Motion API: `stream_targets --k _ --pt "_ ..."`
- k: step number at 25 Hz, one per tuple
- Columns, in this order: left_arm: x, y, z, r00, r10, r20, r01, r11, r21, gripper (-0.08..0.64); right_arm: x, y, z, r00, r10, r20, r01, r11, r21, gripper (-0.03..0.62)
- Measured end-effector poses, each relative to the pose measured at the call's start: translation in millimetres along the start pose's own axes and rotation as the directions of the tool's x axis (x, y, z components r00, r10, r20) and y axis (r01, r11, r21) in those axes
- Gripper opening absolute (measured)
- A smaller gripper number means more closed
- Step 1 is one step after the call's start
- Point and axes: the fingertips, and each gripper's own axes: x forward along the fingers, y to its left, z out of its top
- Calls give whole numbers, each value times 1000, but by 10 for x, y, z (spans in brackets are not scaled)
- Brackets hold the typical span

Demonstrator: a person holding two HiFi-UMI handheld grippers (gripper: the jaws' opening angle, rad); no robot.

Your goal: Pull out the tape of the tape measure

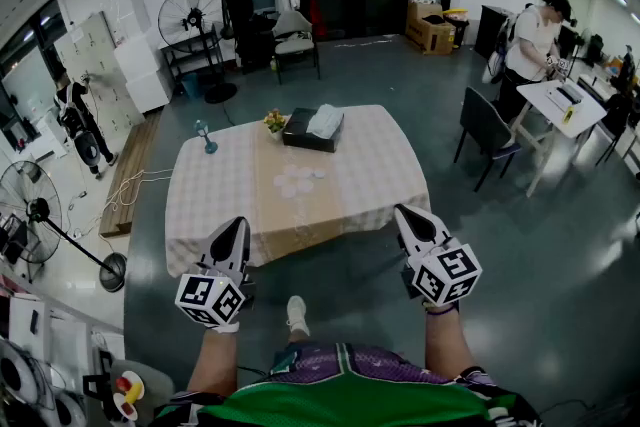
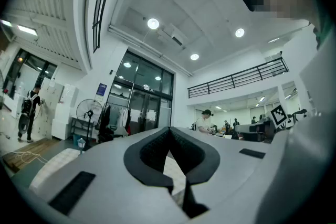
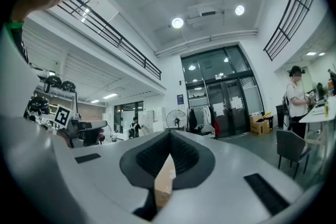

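Left gripper: the grey two-jaw left gripper (image 1: 233,231) is held about level in front of the person. Its dark pads are pressed together with nothing between them.
Table: a square table under a beige checked cloth (image 1: 205,205), with a tan paper runner (image 1: 290,220) down its middle, stands ahead of both grippers and touches neither.
Table top, left to right: a small blue stemmed object (image 1: 205,137); a little bunch of yellow flowers (image 1: 274,121); a cluster of pale round pieces (image 1: 299,180) on the runner; a black box with a white cloth on it (image 1: 313,129).
Right gripper: the grey two-jaw right gripper (image 1: 409,218) is also level, its jaws together and empty.
Tape measure: nothing on the table can be made out as it, because every item there is too small to tell. If it is there, it lies well ahead of both grippers.
Step in hand: judged as the approach, with nothing grasped yet.
Doing it well: first find the case and open both sets of jaws on the way in. Then 1 gripper should pin the case while the other takes the end hook, and the pull should run straight along the tape's exit line, so the blade does not kink.
Pointing and long axis: I cannot tell either from these views, so the slot side has to be read up close before gripping.
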Motion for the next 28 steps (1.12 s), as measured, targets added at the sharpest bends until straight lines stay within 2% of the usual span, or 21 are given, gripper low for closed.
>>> stream_targets --k 10,15,17,19,22,28 --pt "-44 -8 21 1000 5 -8 -5 1000 -1 21 -11 16 -33 1000 -5 0 5 1000 25 6" --pt "-23 -38 -6 1000 12 -15 -11 998 60 21 37 26 -85 1000 9 -19 -9 1000 25 6" --pt "-14 -43 1 1000 15 -12 -14 996 83 21 54 45 -89 999 30 -15 -29 998 64 6" --pt "-9 -46 11 1000 10 -4 -10 997 75 21 50 66 -83 999 52 -6 -51 994 99 6" --pt "4 -51 6 1000 5 -3 -5 999 51 21 44 98 -87 997 73 -17 -72 994 85 6" --pt "-33 18 -65 1000 20 -23 -19 1000 19 21 55 109 -137 998 62 -23 -59 994 93 8"
